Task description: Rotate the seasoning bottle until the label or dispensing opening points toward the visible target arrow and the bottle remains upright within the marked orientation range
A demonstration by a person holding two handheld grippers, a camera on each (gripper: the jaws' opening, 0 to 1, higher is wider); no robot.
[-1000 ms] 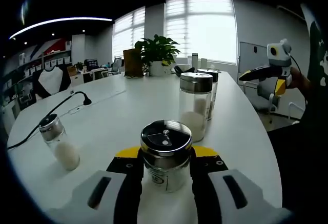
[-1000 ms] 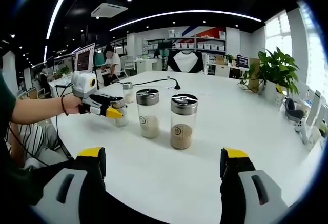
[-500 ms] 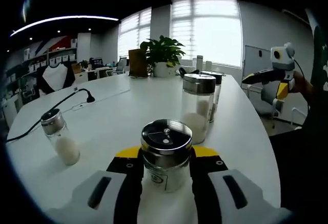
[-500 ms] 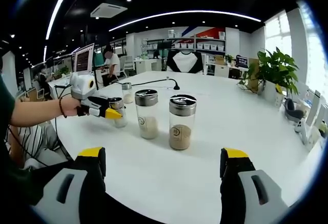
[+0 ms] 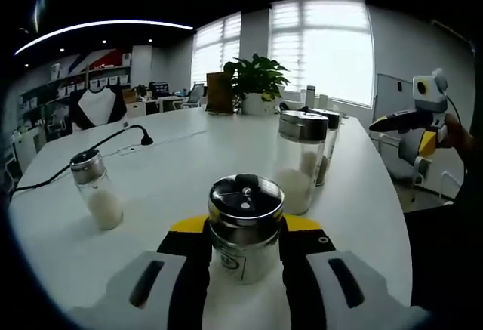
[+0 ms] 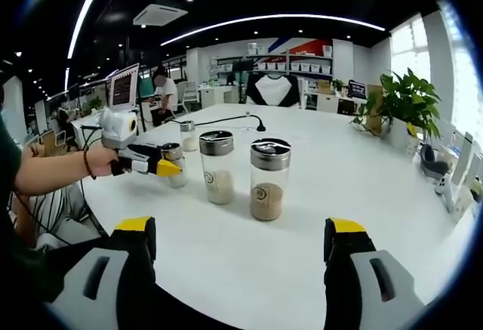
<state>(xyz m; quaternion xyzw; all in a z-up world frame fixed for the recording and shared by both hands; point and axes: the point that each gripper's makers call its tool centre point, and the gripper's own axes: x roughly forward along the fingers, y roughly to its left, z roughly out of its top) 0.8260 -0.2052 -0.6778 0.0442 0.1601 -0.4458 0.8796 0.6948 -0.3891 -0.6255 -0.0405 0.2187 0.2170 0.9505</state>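
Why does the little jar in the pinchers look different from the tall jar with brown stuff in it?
The small jar is short and squat; the brown-filled jar is taller and slimmer. The small jar sits gripped between the left gripper jaws, while the brown-filled jar stands free on the white table, ahead of the open right gripper. The small jar shows no brown filling; the other is brown at the bottom. Both are clear, upright, with shiny metal lids.
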